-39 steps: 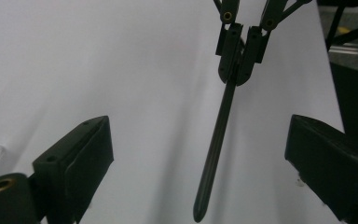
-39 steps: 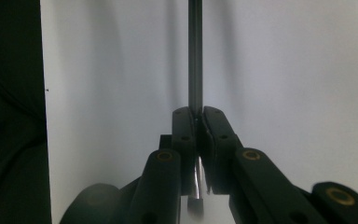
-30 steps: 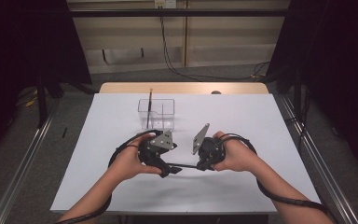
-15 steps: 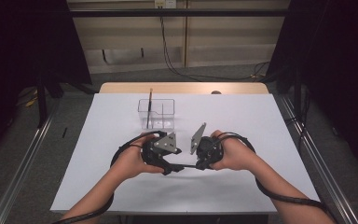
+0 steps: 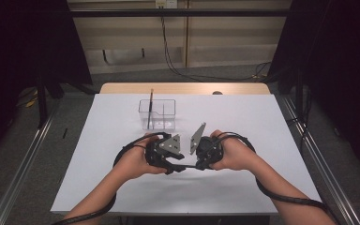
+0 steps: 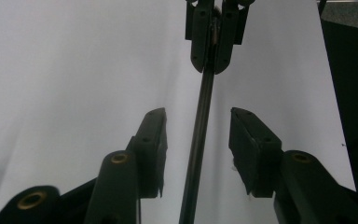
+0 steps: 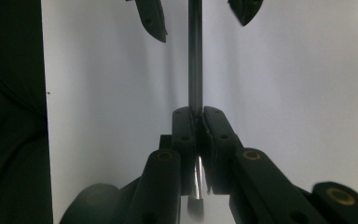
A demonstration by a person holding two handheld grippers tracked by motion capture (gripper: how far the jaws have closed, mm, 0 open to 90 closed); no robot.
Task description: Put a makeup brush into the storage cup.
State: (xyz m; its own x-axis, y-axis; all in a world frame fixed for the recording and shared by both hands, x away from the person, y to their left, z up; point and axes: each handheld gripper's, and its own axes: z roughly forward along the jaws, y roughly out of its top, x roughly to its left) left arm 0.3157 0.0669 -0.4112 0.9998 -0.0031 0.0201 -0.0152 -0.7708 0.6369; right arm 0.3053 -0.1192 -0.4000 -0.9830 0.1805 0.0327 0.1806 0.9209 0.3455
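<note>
A thin dark rod (image 5: 188, 168) lies level between my two grippers, which face each other low over the white table near its front. My right gripper (image 7: 196, 112) is shut on one end of the rod (image 7: 195, 56); a silvery tip pokes out behind its pads. My left gripper (image 6: 196, 119) straddles the rod (image 6: 200, 140). Its jaws have just been closing, but a gap remains on both sides and the pads do not touch. From above, the left gripper (image 5: 176, 166) and the right gripper (image 5: 198, 166) almost meet.
A clear plastic container (image 5: 157, 114) stands farther back on the table, with a thin stick (image 5: 150, 105) upright in its left part. The white table cover (image 5: 262, 136) is bare to the right. Black cables trail from both hands.
The left gripper's jaws have narrowed around the rod, and the left hand has edged slightly toward the right one. The right hand and the rod have stayed still.
</note>
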